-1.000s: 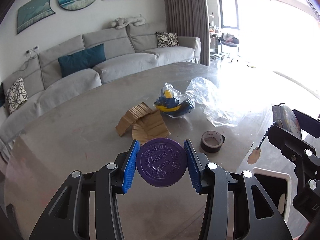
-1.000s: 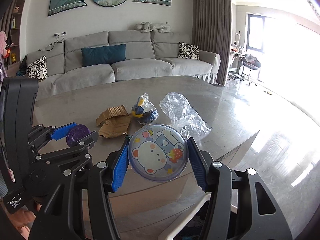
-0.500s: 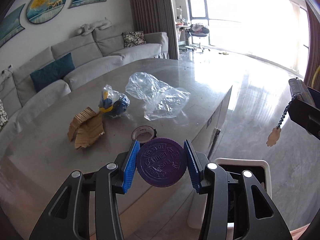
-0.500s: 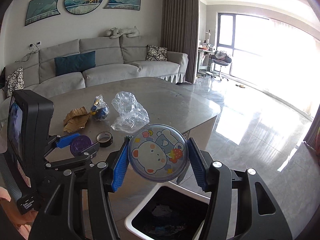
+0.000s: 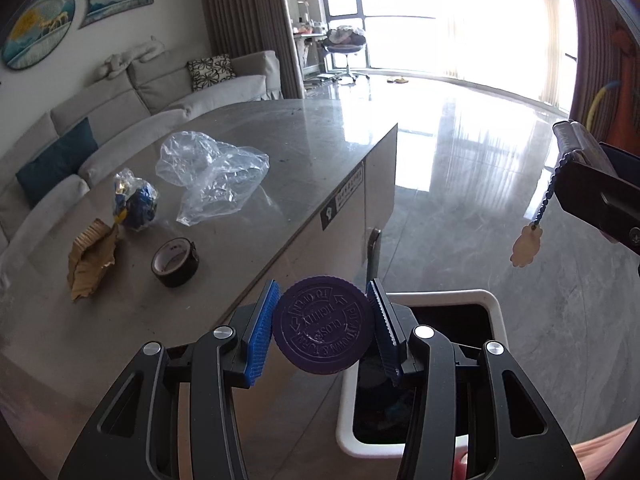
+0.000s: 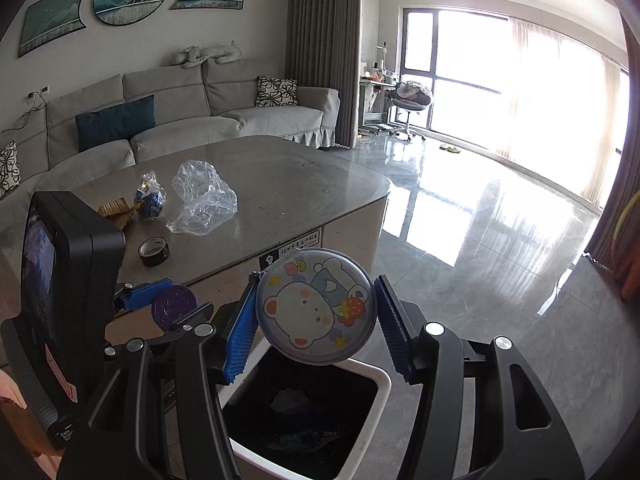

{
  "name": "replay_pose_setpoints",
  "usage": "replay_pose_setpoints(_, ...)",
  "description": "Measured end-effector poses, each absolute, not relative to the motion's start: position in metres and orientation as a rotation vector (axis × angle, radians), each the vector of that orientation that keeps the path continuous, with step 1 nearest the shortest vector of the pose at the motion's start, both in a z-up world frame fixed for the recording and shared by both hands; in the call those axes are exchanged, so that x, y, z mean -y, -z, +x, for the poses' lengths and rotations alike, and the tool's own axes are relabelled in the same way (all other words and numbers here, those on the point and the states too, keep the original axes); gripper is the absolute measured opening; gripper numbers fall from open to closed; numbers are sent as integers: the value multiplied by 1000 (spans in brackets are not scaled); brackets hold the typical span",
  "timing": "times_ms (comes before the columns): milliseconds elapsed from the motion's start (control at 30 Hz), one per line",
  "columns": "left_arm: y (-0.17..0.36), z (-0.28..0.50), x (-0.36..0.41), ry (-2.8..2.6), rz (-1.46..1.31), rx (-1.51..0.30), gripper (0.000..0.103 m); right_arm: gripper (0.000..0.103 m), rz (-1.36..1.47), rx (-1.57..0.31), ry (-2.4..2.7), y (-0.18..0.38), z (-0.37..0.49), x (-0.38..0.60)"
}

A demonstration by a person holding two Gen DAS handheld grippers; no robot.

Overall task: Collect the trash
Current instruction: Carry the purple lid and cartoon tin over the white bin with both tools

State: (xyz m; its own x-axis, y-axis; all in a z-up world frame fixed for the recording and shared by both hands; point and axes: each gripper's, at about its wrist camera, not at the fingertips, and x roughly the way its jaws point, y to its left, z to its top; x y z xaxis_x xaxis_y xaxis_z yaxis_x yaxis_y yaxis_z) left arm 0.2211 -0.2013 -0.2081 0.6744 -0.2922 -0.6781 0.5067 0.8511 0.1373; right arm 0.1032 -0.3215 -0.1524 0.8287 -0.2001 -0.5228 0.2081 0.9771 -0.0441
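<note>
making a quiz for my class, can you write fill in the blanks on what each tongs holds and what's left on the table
1. The left tongs grip a round ____ cap.
2. The right tongs hold a disc printed with a cartoon ____.
3. Both hang above the white ____.
4. The tape roll lies on the ____.

Missing: purple; bear; bin; table

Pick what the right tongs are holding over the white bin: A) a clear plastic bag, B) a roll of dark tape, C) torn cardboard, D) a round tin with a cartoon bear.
D: the right tongs clamp the round bear tin above the white bin.
</note>
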Motion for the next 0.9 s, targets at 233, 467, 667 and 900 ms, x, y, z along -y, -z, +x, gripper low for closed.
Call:
replay_pose_setpoints(233,232,223,227,502,353,-740,47,57,28,-602,217,176,106,337)
replay_pose_setpoints(467,279,228,250,539,390,-852,47,57,41,-673,240,210,111,356)
replay_pose_setpoints(667,314,230,266,548,448,-907,47,57,57,-726,257,232,120,372)
replay_pose_setpoints(900,321,229,277,560,449,-918,47,57,67,-759,256,248,121,385)
